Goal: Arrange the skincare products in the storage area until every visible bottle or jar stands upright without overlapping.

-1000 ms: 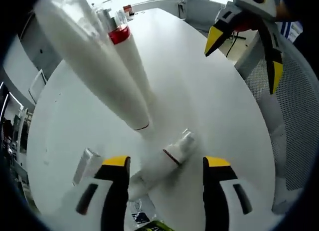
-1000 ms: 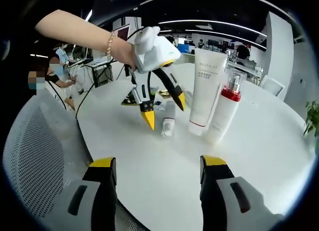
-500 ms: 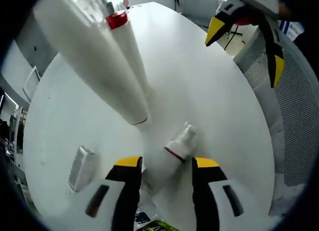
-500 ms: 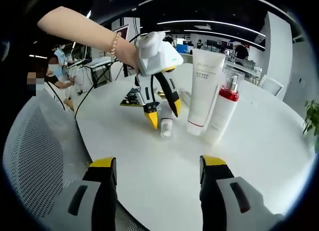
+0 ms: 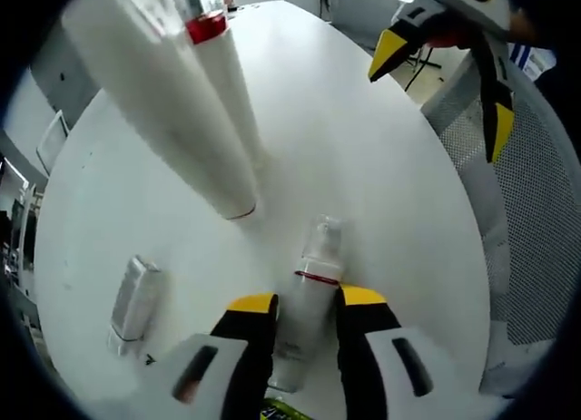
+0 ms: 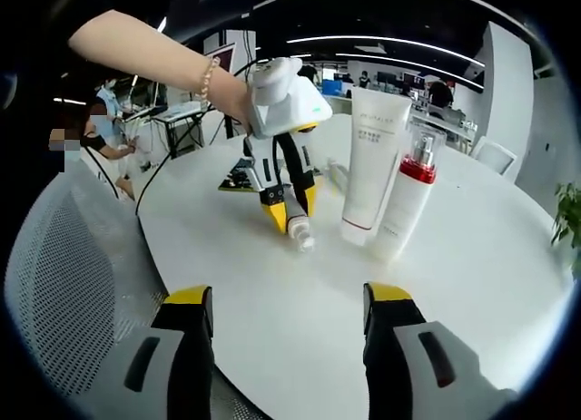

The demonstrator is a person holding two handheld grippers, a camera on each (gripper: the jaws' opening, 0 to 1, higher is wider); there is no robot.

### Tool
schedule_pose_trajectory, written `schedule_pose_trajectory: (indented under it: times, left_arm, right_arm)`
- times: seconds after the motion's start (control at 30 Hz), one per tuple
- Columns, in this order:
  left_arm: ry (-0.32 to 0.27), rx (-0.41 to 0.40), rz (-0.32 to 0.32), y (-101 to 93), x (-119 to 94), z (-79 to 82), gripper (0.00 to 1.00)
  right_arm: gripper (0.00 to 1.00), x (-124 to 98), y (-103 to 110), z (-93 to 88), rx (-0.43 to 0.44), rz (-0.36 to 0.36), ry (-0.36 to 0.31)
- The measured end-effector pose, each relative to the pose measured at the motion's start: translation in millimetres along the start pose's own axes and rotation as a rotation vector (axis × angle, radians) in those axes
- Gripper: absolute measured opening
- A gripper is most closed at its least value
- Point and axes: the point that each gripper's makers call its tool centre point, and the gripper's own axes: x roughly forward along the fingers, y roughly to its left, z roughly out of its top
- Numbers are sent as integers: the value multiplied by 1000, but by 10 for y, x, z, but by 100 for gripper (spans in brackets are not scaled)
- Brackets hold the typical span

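A small white bottle [image 5: 302,325] with a clear cap and a red band sits between my left gripper's [image 5: 307,300] jaws, which are shut on its body. In the right gripper view a hand holds the left gripper [image 6: 292,211] over the table, and the small bottle [image 6: 298,231] hangs tilted, cap end low near the tabletop. Just right of it stand a tall white tube [image 6: 372,166] and a pump bottle [image 6: 407,202] with a red collar, both upright. My right gripper [image 6: 289,297] is open near the table's front edge, holding nothing.
The round white table [image 6: 472,257] has free surface in front of the bottles. A flat clear box [image 5: 134,297] lies left of my left gripper. A dark packet [image 6: 238,178] lies behind it. A mesh chair [image 6: 64,284] stands at the table's left.
My left gripper's jaws have drawn in from either side of the lying small bottle and shut on it; the bottle has tipped up off the table. The right gripper has stayed put.
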Motion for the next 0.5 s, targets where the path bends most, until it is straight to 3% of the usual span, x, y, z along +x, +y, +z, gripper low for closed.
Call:
schedule_pose_trajectory:
  times: [0.37, 0.5]
  left_arm:
    - [2, -99, 23, -10, -47, -44, 26]
    - [-26, -144, 27, -8, -128, -11, 26]
  right_arm:
    - [67, -3, 13, 2, -7, 3, 2]
    - [67, 6, 36, 9, -12, 14, 1]
